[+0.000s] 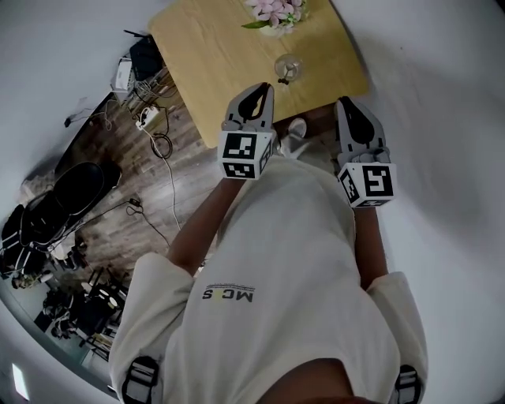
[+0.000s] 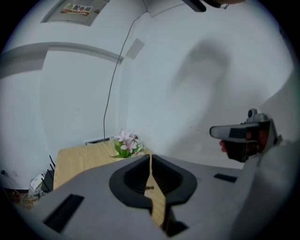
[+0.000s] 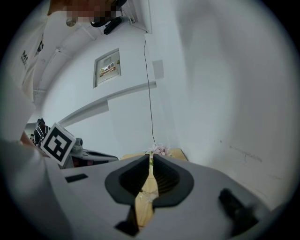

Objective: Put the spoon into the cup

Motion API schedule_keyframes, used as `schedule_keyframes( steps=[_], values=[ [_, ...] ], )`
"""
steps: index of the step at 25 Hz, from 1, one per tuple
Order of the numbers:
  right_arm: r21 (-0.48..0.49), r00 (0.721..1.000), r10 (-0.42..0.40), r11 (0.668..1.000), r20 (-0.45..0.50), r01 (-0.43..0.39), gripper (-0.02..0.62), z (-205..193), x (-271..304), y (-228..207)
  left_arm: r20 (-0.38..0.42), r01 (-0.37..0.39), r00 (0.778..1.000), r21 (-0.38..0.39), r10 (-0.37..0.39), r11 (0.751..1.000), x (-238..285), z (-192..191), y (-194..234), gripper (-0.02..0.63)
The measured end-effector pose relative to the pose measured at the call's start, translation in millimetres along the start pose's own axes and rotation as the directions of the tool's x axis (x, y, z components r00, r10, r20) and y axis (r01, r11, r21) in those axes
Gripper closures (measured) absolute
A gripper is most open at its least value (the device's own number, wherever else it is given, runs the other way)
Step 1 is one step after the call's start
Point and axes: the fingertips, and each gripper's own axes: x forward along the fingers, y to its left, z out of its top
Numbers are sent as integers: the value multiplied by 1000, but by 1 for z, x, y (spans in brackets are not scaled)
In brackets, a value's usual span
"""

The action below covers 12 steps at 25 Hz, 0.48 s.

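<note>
The left gripper point(image 1: 264, 88) and right gripper point(image 1: 346, 106) both hang closed and empty by the near edge of the wooden table point(image 1: 213, 55), where the glass cup point(image 1: 288, 69) stands before pink flowers point(image 1: 274, 12), the spoon too small to make out, while only the head view shows cables point(image 1: 162, 142) tangled on the plank floor point(image 1: 118, 158).

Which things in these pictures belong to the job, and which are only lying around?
For the job:
- glass cup on the wooden table
- left hand-held gripper and right hand-held gripper, both shut and empty
- a spoon cannot be made out

Just lying about:
- flowers at the table's far edge
- cables on the floor
</note>
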Motion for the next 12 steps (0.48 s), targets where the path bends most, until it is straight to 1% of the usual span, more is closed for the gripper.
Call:
schedule_keyframes(
  steps=[5, 9, 12],
  values=[
    [-12, 1000, 14, 1000, 15, -14, 551, 4, -1, 6, 112, 0, 994, -32, 3, 999, -37, 42, -5, 594],
    [-29, 999, 28, 999, 40, -27, 551, 12, -6, 10, 175, -3, 984, -38, 9, 999, -68, 71, -11, 594],
    [-31, 998, 38, 999, 49, -36, 551, 13, -7, 14, 210, -10, 978, -43, 19, 999, -88, 81, -11, 594]
  ],
)
